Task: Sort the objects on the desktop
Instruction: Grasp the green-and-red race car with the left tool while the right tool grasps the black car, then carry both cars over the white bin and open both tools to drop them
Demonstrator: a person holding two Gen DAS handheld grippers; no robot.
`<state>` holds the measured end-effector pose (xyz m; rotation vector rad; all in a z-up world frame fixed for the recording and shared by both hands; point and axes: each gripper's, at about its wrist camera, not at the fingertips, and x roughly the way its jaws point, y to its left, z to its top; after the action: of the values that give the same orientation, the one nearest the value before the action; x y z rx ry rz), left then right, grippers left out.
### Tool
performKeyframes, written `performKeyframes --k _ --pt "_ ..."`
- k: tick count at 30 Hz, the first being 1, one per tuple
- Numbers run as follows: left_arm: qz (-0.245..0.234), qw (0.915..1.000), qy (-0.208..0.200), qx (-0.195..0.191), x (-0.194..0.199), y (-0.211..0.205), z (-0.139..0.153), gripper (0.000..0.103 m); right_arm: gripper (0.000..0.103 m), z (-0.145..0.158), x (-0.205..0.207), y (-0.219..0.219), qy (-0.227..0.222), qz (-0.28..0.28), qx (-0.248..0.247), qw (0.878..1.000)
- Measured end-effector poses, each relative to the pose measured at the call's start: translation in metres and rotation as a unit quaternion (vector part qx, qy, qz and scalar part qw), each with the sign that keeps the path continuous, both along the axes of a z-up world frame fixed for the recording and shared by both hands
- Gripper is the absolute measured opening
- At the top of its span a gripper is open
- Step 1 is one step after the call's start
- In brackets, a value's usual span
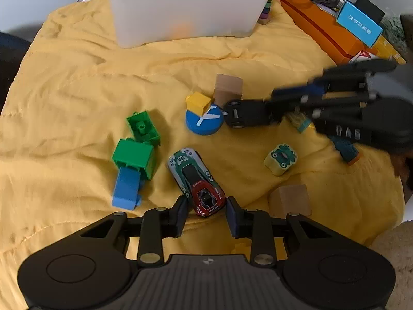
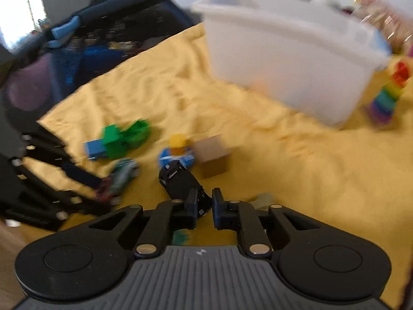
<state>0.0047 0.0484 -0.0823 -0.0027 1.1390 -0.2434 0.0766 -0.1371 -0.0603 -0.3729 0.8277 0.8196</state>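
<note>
My left gripper (image 1: pixel 205 213) is open, its fingers either side of the rear of a green, white and red toy race car (image 1: pixel 195 179) on the yellow cloth. My right gripper (image 2: pixel 204 208) is shut on a black toy car (image 2: pixel 180 179), which also shows in the left wrist view (image 1: pixel 241 113) held beside a blue disc (image 1: pixel 204 121). The disc carries a yellow block (image 1: pixel 198 102). Green and blue bricks (image 1: pixel 134 155) lie to the left. A white bin (image 1: pixel 188 7) stands at the back.
Two wooden cubes (image 1: pixel 228 87) (image 1: pixel 290 200), a frog eraser (image 1: pixel 281 159) and a small dark teal toy (image 1: pixel 346 149) lie on the cloth. Orange boxes (image 1: pixel 322 28) sit at the back right. A rainbow stacking toy (image 2: pixel 387 95) stands right of the bin.
</note>
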Motion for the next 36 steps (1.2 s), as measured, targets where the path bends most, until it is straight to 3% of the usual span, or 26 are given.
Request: performKeyframes --k 7,9,10,12,16,19,21,24,26,28,30,31,36 --pt "-0.014 0.9998 -0.003 0.015 -0.002 -0.006 0.002 0.04 0.013 0.007 0.005 -0.005 -0.037 -0.003 -0.011 0.999" --pt "-0.013 0.9998 -0.001 0.015 -0.001 -0.006 0.002 0.041 0.016 0.008 0.008 -0.005 -0.012 0.001 -0.004 1.0" --pt "-0.011 0.9998 -0.001 0.015 -0.001 -0.006 0.002 0.041 0.029 0.006 0.012 -0.004 0.004 0.006 -0.006 1.0" --pt "-0.009 0.9998 -0.002 0.016 -0.001 -0.006 0.002 0.043 0.039 0.0 0.021 -0.004 0.02 0.003 0.002 1.0" --pt "-0.005 0.9999 0.001 0.012 0.001 -0.006 -0.001 0.044 0.036 -0.015 0.04 -0.006 0.102 0.007 0.033 0.994" --pt "0.002 1.0 0.003 0.004 0.001 -0.004 -0.001 0.045 0.027 -0.02 0.029 0.001 0.124 0.036 0.02 0.991" --pt "0.007 1.0 0.003 0.001 0.001 -0.002 0.0 0.045 0.019 -0.018 0.017 0.004 0.099 0.043 0.008 0.994" --pt "0.012 0.9999 0.0 0.003 0.002 -0.001 0.002 0.045 0.019 -0.006 0.006 0.001 0.033 0.021 0.0 0.999" --pt "0.012 0.9999 0.002 0.005 0.003 -0.002 0.001 0.045 0.019 0.003 -0.003 0.006 -0.052 0.019 -0.039 0.998" --pt "0.012 0.9999 0.003 0.009 0.004 -0.003 0.002 0.045 0.019 -0.003 -0.014 0.017 -0.12 0.044 -0.099 0.987" --pt "0.009 0.9999 0.0 0.011 0.004 -0.003 0.004 0.047 0.024 -0.015 -0.022 0.024 -0.131 0.063 -0.132 0.981" --pt "0.009 0.9999 -0.001 0.012 0.004 -0.003 0.004 0.048 0.034 -0.017 -0.027 0.026 -0.131 0.069 -0.137 0.98" --pt "0.024 0.9997 0.0 -0.001 0.006 0.002 0.0 0.048 0.038 0.0 -0.045 0.017 -0.093 0.083 -0.072 0.99"
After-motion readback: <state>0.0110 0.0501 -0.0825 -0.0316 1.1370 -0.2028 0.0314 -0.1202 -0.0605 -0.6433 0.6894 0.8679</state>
